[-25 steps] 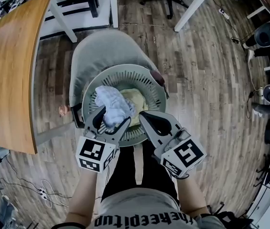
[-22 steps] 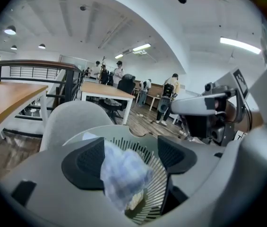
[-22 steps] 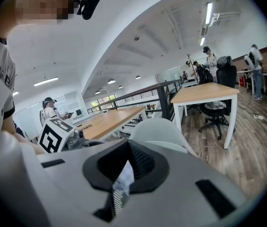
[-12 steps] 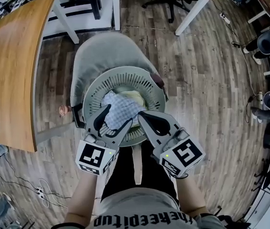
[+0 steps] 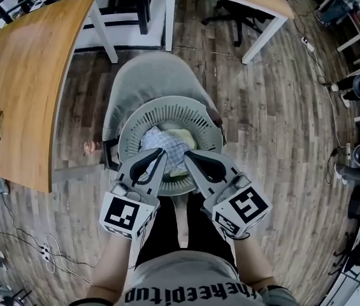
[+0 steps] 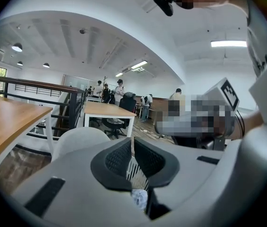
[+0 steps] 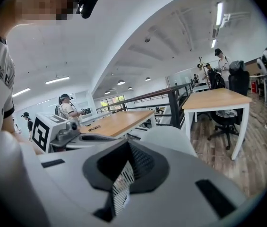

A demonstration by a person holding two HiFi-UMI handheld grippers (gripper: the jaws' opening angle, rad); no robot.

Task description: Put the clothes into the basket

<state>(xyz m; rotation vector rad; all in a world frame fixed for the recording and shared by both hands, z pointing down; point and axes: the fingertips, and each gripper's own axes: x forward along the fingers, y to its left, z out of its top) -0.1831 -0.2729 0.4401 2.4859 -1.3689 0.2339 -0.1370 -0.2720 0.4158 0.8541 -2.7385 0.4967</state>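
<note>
Blue-and-white checked cloth (image 5: 164,146) lies in the round grey slatted plastic basket (image 5: 167,107), on a pale yellow garment (image 5: 183,136), and the basket sits on the grey shell chair (image 5: 148,75). Left gripper (image 5: 160,152) hovers over the near rim, jaws closing on nothing. Right gripper (image 5: 189,155) is alongside, pinched together and empty. Only the head view shows the pile; the left gripper view catches a pale scrap below its jaws, the right only slats
</note>
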